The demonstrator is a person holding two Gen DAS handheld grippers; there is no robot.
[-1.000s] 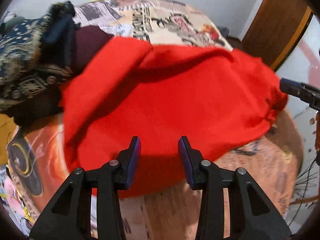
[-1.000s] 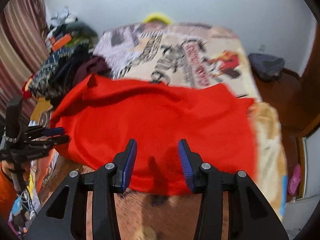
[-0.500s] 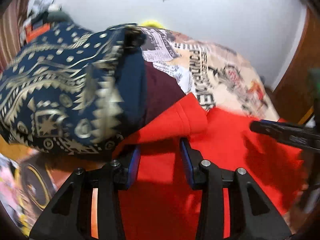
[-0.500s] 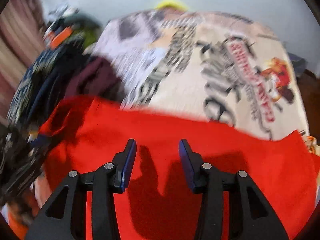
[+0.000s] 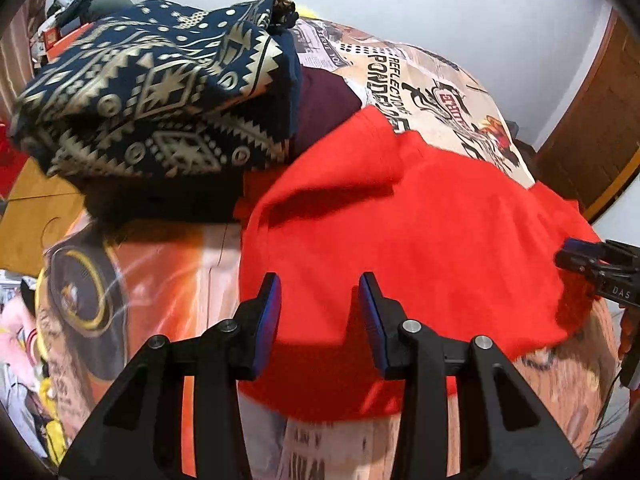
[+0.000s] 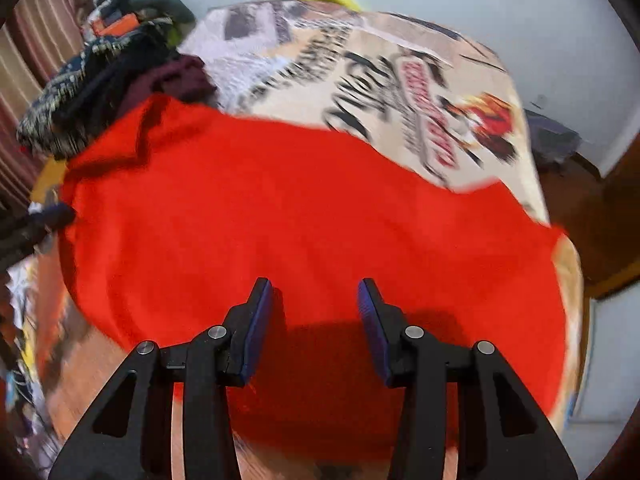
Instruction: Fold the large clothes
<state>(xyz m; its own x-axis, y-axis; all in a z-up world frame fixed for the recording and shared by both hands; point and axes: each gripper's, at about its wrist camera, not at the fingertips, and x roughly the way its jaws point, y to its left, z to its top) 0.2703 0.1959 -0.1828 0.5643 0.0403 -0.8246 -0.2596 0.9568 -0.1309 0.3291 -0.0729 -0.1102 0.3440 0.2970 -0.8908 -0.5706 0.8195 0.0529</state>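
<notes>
We see the printed bed cover (image 6: 400, 80) under everything | red garment (image 5: 400, 232) spread flat across its near half | patterned navy pile (image 5: 160, 92) at its left corner | our left gripper (image 5: 319, 312) and right gripper (image 6: 315, 320) both gape, empty, above the red cloth

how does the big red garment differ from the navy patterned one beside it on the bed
The plain red garment lies spread in a wide layer across the printed bedspread; the navy garment with cream geometric patterning sits bunched on a heap of clothes. The red one lies below both open grippers; the navy one sits off to the left. Both are untouched fabric.
</notes>
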